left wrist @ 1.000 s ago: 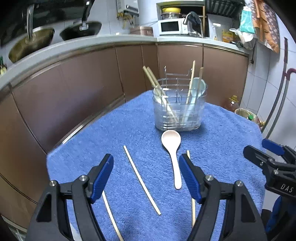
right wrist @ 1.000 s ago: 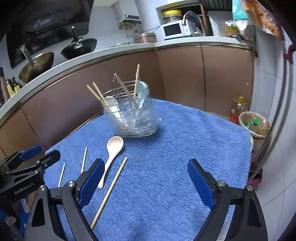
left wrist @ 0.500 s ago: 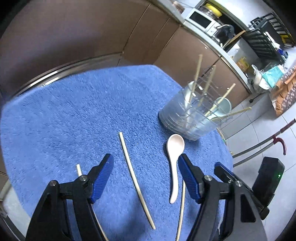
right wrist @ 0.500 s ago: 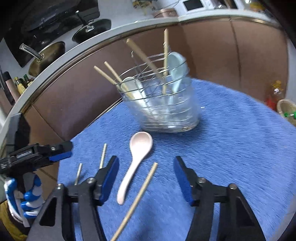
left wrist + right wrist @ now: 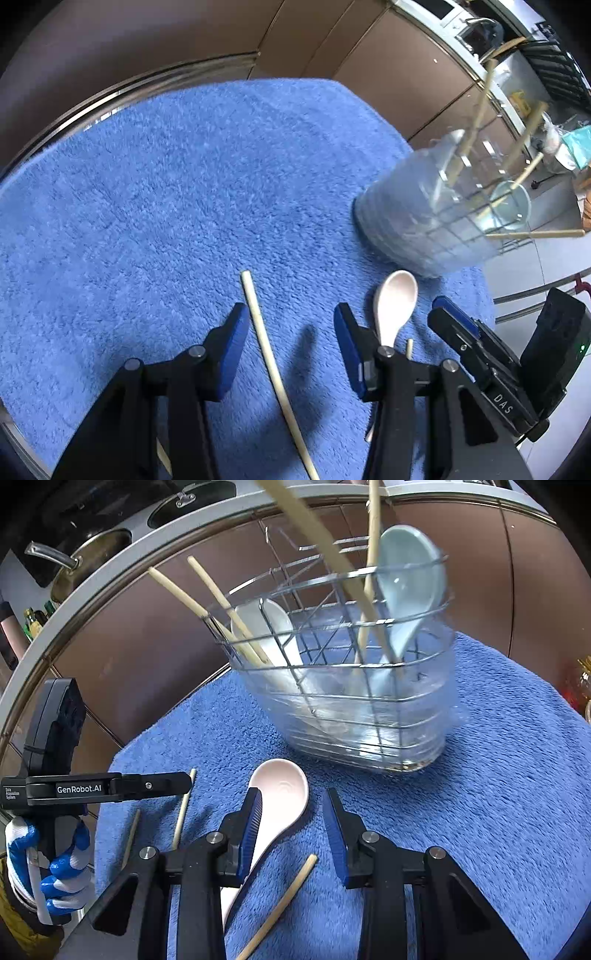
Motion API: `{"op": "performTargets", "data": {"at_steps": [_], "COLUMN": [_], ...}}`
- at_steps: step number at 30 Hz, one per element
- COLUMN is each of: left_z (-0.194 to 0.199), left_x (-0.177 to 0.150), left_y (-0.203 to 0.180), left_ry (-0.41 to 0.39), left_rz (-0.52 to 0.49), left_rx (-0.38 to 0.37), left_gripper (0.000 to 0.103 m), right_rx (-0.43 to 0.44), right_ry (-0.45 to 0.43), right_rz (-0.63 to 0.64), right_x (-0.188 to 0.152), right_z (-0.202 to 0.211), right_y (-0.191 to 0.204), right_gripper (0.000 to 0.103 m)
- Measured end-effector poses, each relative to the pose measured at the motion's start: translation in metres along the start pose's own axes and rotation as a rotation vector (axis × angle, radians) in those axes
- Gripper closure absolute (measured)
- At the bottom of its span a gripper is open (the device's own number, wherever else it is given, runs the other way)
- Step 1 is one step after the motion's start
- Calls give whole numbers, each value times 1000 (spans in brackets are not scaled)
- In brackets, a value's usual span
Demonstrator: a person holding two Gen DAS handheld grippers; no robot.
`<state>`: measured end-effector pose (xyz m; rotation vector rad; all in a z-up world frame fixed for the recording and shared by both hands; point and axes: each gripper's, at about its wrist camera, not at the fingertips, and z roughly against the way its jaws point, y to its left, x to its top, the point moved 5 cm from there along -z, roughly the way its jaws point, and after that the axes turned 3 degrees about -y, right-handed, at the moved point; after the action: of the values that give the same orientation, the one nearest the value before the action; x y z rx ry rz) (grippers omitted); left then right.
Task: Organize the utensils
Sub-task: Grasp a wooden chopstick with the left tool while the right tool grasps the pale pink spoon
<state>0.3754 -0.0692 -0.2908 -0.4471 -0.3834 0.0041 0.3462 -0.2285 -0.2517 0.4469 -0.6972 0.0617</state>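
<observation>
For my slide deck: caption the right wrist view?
Open right claw poised over a pink spoon and chopstick on a blue towel, before the utensil basket.

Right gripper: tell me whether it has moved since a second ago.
Yes. The right gripper has closed in toward the utensil holder, which now fills far more of its view, and dropped over the pink spoon lying before it.

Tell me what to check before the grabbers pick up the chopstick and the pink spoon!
1. Left gripper open: ok.
2. Chopstick lies between its fingers: ok.
3. Right gripper open: ok.
4. Pink spoon between its fingers: ok, though its handle runs under the left finger.
5. Wire utensil basket upright, with room: ok.
6. Fingers low enough to grip: cannot tell.
</observation>
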Motion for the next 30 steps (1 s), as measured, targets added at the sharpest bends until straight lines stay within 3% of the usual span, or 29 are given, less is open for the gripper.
{"op": "performTargets", "data": {"at_steps": [3, 9, 12, 13, 14, 20, 25, 30], "left_z": [-8, -16, -20, -22, -23, -24, -20, -6], "left_x": [-1, 5, 7, 8, 8, 8, 1, -9], "left_y": [4, 5, -1, -4, -5, -5, -8, -4], "left_ry": [12, 32, 45, 49, 50, 42, 8, -52], "left_rz": [12, 22, -9, -20, -31, -57, -100, -47], "left_rx": [8, 39, 70, 80, 91, 136, 168, 80], "left_gripper": [72, 80, 80, 80, 82, 94, 95, 97], "right_rx": [-4, -18, 4, 6, 17, 30, 38, 19], "right_ry": [19, 57, 77, 79, 78, 62, 31, -19], "right_rz": [13, 11, 5, 4, 0, 32, 63, 96], "right_x": [0, 4, 7, 7, 7, 5, -1, -11], "right_z": [-11, -33, -44, -46, -47, -31, -3, 29], "right_y": [2, -4, -1, -1, -1, 13, 29, 44], "right_gripper": [71, 72, 85, 94, 95, 96, 95, 95]}}
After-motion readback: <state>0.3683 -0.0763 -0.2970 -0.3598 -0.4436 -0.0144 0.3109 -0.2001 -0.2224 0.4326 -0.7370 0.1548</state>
